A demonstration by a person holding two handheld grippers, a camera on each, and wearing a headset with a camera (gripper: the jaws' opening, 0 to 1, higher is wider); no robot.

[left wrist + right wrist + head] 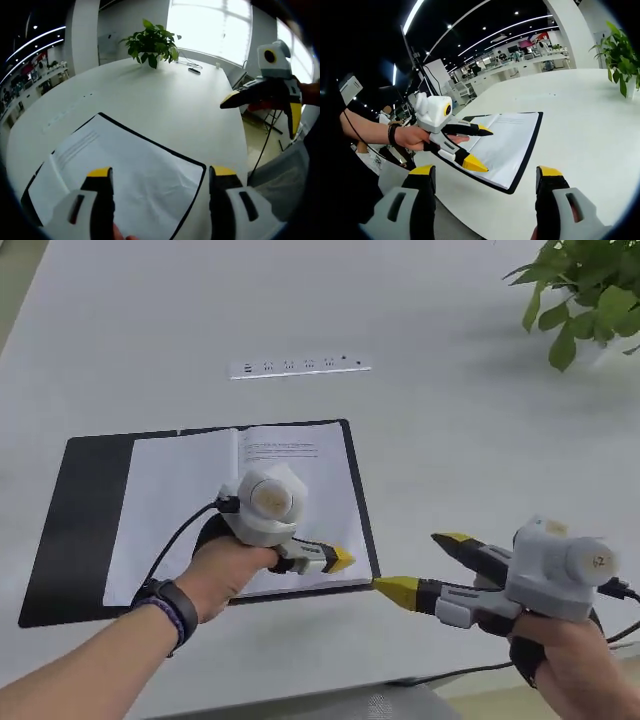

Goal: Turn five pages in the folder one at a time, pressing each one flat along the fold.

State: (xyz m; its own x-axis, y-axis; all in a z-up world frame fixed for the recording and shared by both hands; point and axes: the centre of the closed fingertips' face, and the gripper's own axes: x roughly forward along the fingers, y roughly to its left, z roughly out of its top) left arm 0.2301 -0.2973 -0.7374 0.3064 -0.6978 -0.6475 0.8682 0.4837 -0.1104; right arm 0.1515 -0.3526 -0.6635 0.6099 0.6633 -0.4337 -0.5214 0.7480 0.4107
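The flat black folder [88, 502] lies open on the smooth white table [450, 420], white pages [170, 510] up. The left gripper [481, 148] hangs over the right page with its jaws apart, hiding part of it. The right gripper [422, 565] is just right of the folder, jaws apart too.

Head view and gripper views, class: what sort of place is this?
Probably an open-plan office: a large white meeting table with a socket strip, a potted plant, and rows of desks behind.

wide-spread right tongs [485, 171] near folder [516, 144] and left tongs [483, 149]
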